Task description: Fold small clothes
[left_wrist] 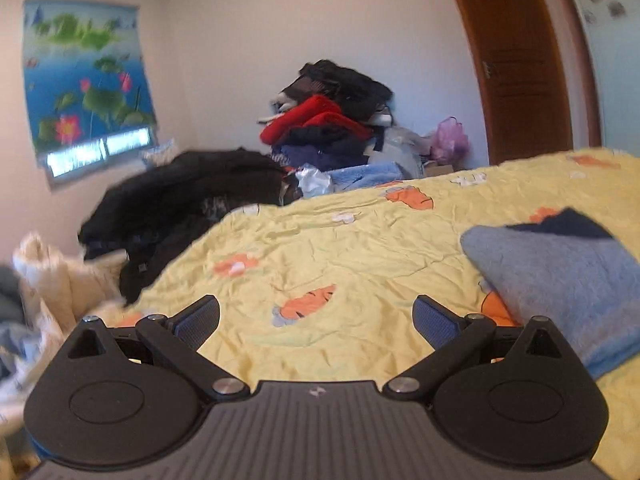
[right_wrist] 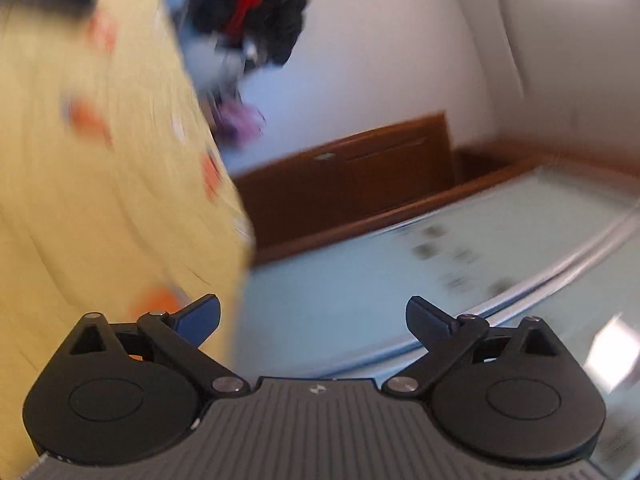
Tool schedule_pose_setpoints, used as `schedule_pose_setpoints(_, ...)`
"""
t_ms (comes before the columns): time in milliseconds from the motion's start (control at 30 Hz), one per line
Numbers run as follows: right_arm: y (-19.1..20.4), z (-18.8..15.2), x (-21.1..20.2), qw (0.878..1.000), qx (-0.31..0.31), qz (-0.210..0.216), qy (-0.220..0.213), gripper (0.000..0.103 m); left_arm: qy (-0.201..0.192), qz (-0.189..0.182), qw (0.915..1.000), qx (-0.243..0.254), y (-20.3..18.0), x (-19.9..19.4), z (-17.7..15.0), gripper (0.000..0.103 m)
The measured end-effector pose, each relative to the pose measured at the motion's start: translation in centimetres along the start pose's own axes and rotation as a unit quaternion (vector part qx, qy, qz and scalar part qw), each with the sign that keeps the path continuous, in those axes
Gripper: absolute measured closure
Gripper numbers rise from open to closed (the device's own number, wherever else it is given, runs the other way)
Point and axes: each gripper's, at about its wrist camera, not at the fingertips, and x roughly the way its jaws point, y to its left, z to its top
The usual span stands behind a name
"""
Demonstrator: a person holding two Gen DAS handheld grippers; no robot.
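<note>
A folded light-blue fleece garment (left_wrist: 568,280) with a dark navy part lies on the yellow cartoon-print bedsheet (left_wrist: 340,248), at the right of the left wrist view. My left gripper (left_wrist: 316,316) is open and empty, low over the sheet, to the left of the garment. My right gripper (right_wrist: 312,316) is open and empty. Its view is tilted and blurred, with the yellow sheet (right_wrist: 100,200) at the left and no small garment between its fingers.
A black coat (left_wrist: 180,208) lies at the bed's far left. A pile of red, black and blue clothes (left_wrist: 332,120) stands behind the bed near a brown door (left_wrist: 524,64). White fabric (left_wrist: 52,280) bunches at the left. The door (right_wrist: 348,184) and a pale cabinet (right_wrist: 460,272) show in the right wrist view.
</note>
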Motion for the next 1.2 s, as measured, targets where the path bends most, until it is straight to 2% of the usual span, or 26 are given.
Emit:
schedule_pose_setpoints(33,0.6,-0.1,0.1,1.0,-0.006,0.004,0.002,0.004,0.007,-0.011,0.9996,-0.023,-0.1,-0.1,-0.2,0.0)
schedule_pose_setpoints(67,1.1,0.4,-0.1,0.999,0.025,0.029,0.002,0.004,0.016,-0.028,0.9986,-0.042,-0.9,-0.1,-0.5,0.0)
schedule_pose_setpoints(100,1.4,1.2,-0.5,0.995,0.075,0.066,0.001,0.003,0.024,-0.047,0.9973,-0.051,-2.0,-0.1,-1.0,0.0)
schedule_pose_setpoints(133,2.0,2.4,-1.2,0.983,0.141,0.12,-0.004,0.003,0.031,-0.064,0.9959,-0.055,-3.4,-0.2,-1.6,0.0)
schedule_pose_setpoints(167,2.9,4.0,-1.8,0.96,0.211,0.184,-0.008,0.002,0.038,-0.083,0.9943,-0.055,-5.2,-0.2,-2.5,0.0)
schedule_pose_setpoints(233,5.0,6.5,-3.0,0.886,0.328,0.327,-0.011,0.003,0.062,-0.115,0.9904,-0.046,-8.6,-0.2,-3.8,0.0)
schedule_pose_setpoints(267,6.3,7.9,-3.6,0.849,0.367,0.381,-0.012,0.003,0.077,-0.123,0.9886,-0.041,-10.2,-0.1,-4.3,0.0)
schedule_pose_setpoints(300,7.4,9.2,-4.2,0.821,0.391,0.416,-0.012,0.003,0.088,-0.127,0.9873,-0.036,-11.5,-0.1,-4.7,0.0)
schedule_pose_setpoints(367,9.1,12.1,-5.5,0.78,0.424,0.461,-0.005,0.003,0.099,-0.136,0.9849,-0.038,-13.0,0.0,-5.0,0.0)
schedule_pose_setpoints(400,9.7,13.4,-5.8,0.768,0.428,0.477,-0.006,0.002,0.107,-0.141,0.9832,-0.045,-13.5,0.2,-5.0,0.0)
schedule_pose_setpoints(467,10.4,15.1,-5.5,0.757,0.449,0.475,0.013,0.002,0.12,-0.151,0.9801,-0.048,-14.4,0.8,-5.0,0.0)
schedule_pose_setpoints(533,10.9,16.3,-4.4,0.744,0.461,0.481,0.043,0.002,0.128,-0.138,0.9813,-0.04,-15.1,1.5,-5.2,0.0)
schedule_pose_setpoints(600,11.5,16.4,-4.2,0.737,0.479,0.471,0.071,0.001,0.14,-0.13,0.9806,-0.045,-15.3,2.2,-5.5,0.0)
schedule_pose_setpoints(633,11.9,16.8,-4.0,0.74,0.478,0.467,0.084,0.001,0.151,-0.13,0.9787,-0.049,-15.4,2.7,-5.6,0.0)
schedule_pose_setpoints(700,13.0,17.6,-4.3,0.755,0.462,0.454,0.101,0.0,0.164,-0.129,0.9768,-0.049,-15.5,3.2,-6.0,0.0)
schedule_pose_setpoints(767,13.5,18.1,-5.0,0.77,0.452,0.441,0.086,0.0,0.158,-0.125,0.979,-0.03,-15.9,3.2,-6.3,0.0)
schedule_pose_setpoints(1067,13.6,17.9,-5.3,0.765,0.473,0.428,0.083,0.0,0.146,-0.141,0.9788,-0.024,-16.1,2.8,-6.6,0.0)
schedule_pose_setpoints(1200,13.8,18.2,-5.4,0.768,0.473,0.424,0.085,0.0,0.146,-0.141,0.9788,-0.024,-16.0,2.8,-6.7,0.0)
